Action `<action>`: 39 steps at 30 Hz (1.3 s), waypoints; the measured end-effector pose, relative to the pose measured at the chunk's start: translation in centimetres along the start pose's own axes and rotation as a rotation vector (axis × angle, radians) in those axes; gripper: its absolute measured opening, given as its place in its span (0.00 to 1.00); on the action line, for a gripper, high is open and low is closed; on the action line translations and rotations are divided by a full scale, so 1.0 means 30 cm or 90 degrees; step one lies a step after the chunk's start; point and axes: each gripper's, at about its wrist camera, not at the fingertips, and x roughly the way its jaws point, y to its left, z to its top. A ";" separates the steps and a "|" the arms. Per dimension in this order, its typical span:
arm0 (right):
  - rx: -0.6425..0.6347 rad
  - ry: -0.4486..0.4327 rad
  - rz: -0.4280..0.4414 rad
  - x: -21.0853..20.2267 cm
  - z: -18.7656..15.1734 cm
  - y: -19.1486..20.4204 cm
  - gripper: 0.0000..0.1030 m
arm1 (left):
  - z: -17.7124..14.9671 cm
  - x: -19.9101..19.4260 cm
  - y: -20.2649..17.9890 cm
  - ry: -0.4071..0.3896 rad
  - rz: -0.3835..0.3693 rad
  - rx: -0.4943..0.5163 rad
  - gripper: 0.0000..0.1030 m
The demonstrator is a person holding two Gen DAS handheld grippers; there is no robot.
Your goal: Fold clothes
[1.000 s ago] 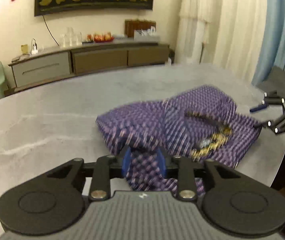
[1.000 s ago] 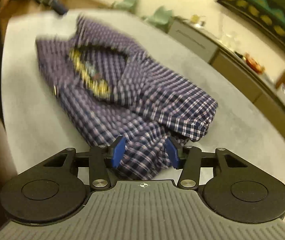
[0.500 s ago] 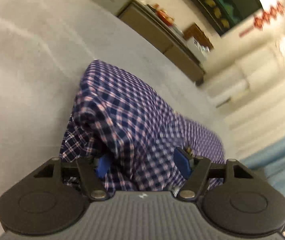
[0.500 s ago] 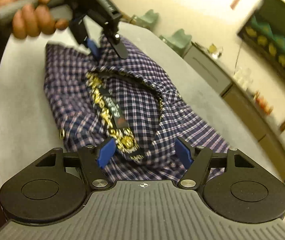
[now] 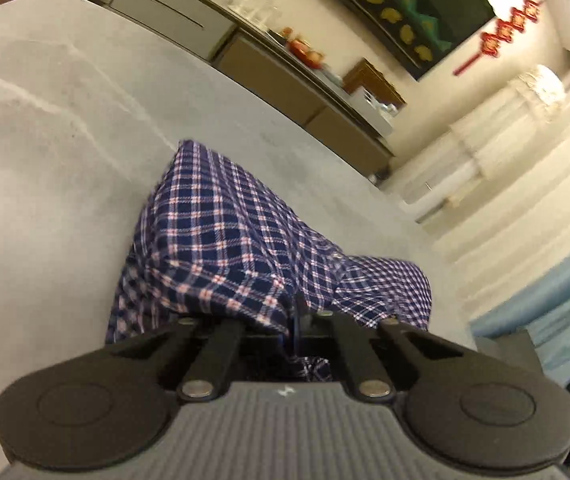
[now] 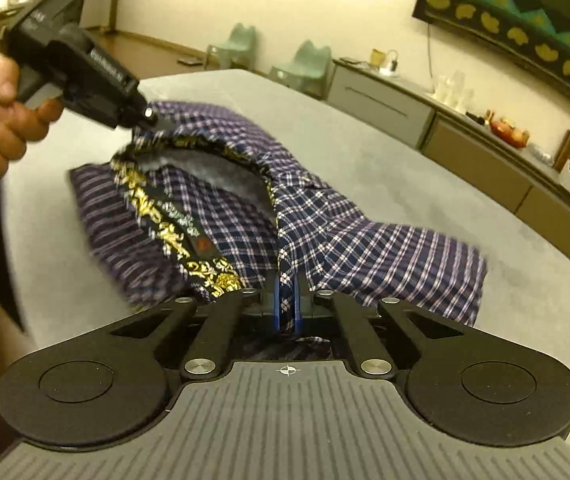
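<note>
- Pinching the plaid shirt [image 6: 325, 224] at two places, both tools have their jaws closed on cloth: right gripper [image 6: 287, 304] on the front placket, left gripper [image 5: 297, 320] near the collar.
- It lies bunched on the grey worktop [image 5: 45, 140].
- Risk: thin pinches could slip when lifted, or catch extra layers and spoil the fold.

A soft woven navy-and-white checked cloth shirt [image 6: 369, 236], its inner collar band glossy gold brocade [image 6: 165, 236], lies on a matt, faintly veined grey stone-look tabletop [image 5: 57, 128]; the matt black plastic gripper [image 6: 287, 306] carries shiny metal rivets
</note>
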 end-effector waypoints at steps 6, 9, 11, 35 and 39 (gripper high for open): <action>-0.069 0.057 -0.013 0.045 -0.090 0.108 0.10 | -0.087 0.048 0.049 0.030 0.083 0.000 0.11; -0.053 0.034 0.027 -0.007 -0.085 0.088 0.26 | -0.096 0.009 0.054 0.004 0.087 0.001 0.16; 0.014 -0.023 0.067 -0.094 -0.077 0.014 0.41 | -0.081 -0.050 0.020 -0.027 0.096 0.037 0.22; 0.207 -0.001 -0.064 -0.020 -0.148 -0.241 0.49 | -0.002 0.001 -0.005 -0.087 0.231 0.185 0.30; 0.117 0.064 0.010 0.044 -0.148 -0.129 0.52 | -0.064 0.020 0.007 -0.054 0.256 0.212 0.30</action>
